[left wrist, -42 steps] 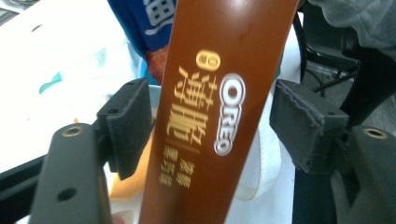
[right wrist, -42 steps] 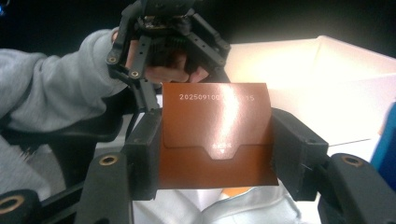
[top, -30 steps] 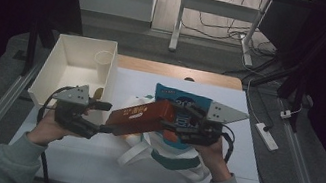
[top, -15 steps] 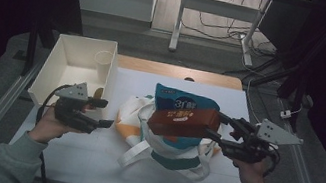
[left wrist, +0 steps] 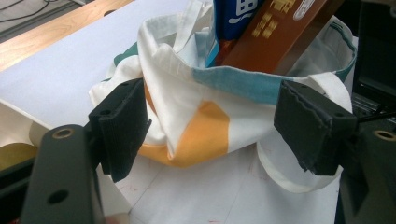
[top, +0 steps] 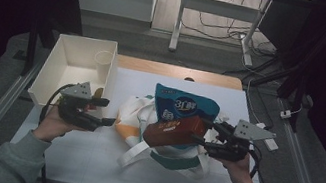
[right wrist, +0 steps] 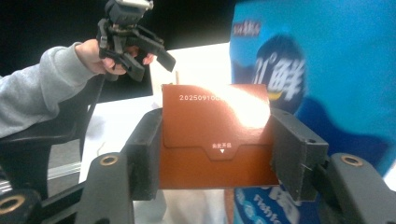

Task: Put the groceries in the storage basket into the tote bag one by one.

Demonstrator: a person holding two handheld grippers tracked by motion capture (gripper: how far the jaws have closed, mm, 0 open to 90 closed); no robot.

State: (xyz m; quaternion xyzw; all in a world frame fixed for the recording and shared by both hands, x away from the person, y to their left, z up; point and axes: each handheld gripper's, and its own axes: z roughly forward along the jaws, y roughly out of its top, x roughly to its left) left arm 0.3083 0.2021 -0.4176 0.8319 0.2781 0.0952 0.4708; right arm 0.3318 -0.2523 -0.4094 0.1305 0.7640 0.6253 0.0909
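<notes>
A white tote bag (top: 134, 112) with orange and teal patches lies on the white table top. A blue snack packet (top: 184, 104) stands in it. A brown carton (top: 172, 129) leans into the bag's mouth in front of the packet. My right gripper (top: 200, 131) is shut on the carton's right end; in the right gripper view the jaws press both sides of the brown carton (right wrist: 215, 135). My left gripper (top: 105, 112) stands open just left of the bag. In the left gripper view its jaws straddle the tote bag's rim (left wrist: 201, 130) without touching it.
A white open bin (top: 48, 66) sits at the table's back left with a paper cup (top: 103, 60) inside. Bare white table top (top: 89, 154) runs along the front. A wooden strip (top: 179, 71) edges the back.
The right gripper has carried the brown carton from near the left gripper rightward to the bag's mouth. The left gripper has stayed beside the bag, open.
</notes>
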